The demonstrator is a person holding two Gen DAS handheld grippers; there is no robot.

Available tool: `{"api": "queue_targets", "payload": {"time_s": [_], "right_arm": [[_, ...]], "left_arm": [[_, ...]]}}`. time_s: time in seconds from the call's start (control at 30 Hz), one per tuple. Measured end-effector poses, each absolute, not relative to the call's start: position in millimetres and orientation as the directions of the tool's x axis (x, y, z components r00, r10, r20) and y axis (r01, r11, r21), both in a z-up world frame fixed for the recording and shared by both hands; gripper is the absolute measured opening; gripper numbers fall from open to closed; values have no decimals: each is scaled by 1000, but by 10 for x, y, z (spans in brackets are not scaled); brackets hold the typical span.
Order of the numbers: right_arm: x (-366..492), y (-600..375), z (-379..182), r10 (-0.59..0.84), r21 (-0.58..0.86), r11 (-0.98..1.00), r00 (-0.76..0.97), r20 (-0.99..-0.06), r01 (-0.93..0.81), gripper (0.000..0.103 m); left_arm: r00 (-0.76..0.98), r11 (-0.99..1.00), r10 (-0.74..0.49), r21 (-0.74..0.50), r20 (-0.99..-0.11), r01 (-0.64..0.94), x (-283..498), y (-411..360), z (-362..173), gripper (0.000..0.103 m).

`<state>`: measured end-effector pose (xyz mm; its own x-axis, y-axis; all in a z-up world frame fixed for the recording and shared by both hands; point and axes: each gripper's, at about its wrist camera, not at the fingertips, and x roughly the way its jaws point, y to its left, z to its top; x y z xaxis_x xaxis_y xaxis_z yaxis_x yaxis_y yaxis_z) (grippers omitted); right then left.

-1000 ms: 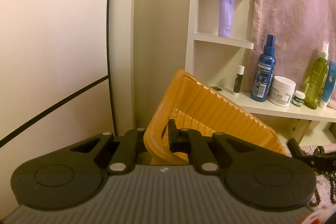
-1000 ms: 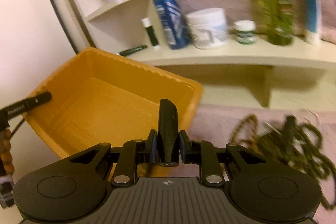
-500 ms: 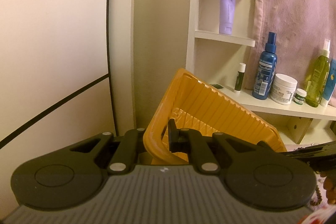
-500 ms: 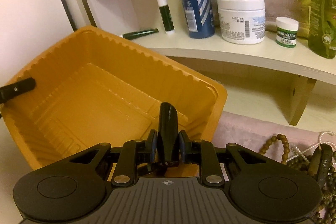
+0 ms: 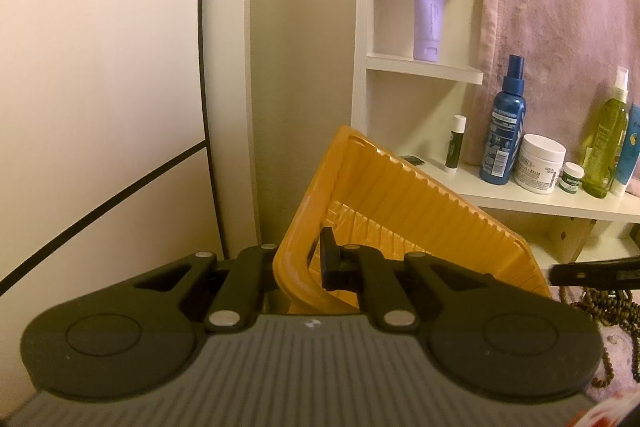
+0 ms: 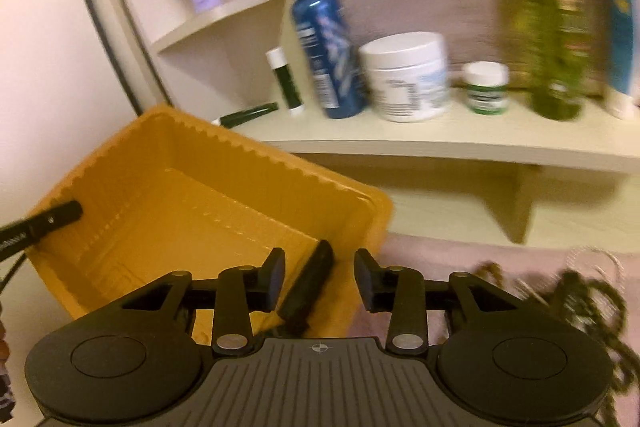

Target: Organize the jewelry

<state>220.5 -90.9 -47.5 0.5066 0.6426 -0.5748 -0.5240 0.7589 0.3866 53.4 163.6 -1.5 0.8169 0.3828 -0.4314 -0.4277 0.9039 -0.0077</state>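
Observation:
An orange ribbed tray (image 5: 404,211) is tipped up on its edge, and my left gripper (image 5: 316,261) is shut on its near rim. In the right wrist view the same tray (image 6: 192,203) lies open toward me, with the left gripper's finger (image 6: 48,221) on its left rim. My right gripper (image 6: 320,277) hovers at the tray's near right corner, its jaws opening. A slim black piece (image 6: 308,285) leans loose between them, and neither pad touches it. Dark beaded necklaces (image 6: 584,291) lie heaped on the pink cloth to the right.
A white shelf (image 6: 440,143) behind the tray carries a blue spray bottle (image 6: 324,43), a white jar (image 6: 406,79), a small green-labelled pot (image 6: 486,87), a green bottle (image 6: 548,23) and a lip balm (image 6: 284,79). A purple tube (image 5: 428,15) stands on a higher corner shelf. A wall lies to the left.
The right gripper's jaws have parted. The black piece, earlier clamped upright, now leans to the left, free of the pads. The left gripper still grips the tilted tray.

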Motion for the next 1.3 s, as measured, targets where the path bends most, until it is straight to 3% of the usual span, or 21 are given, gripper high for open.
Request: {"api": "queue_targets", "payload": {"time_s": [0.27, 0.47, 0.87, 1.03, 1.3], "right_arm": [[2023, -1776, -398, 570, 434, 821, 575, -587, -371, 43], [1879, -2275, -494, 469, 380, 882, 596, -652, -278, 46], [1714, -2209, -573, 442, 245, 885, 547, -711, -397, 46], [1738, -1994, -674, 450, 176, 852, 518, -728, -493, 30], [1866, -1822, -851, 438, 109, 820, 494, -751, -561, 19]], "left_arm": [[810, 905, 382, 3, -445, -425, 553, 1645, -6, 7], [797, 906, 385, 29, -466, -422, 598, 1652, -10, 7], [779, 902, 398, 53, -484, -428, 620, 1658, -47, 7], [777, 901, 399, 52, -487, -430, 638, 1662, -52, 7], [773, 899, 402, 52, -491, -434, 641, 1665, -63, 7]]}}
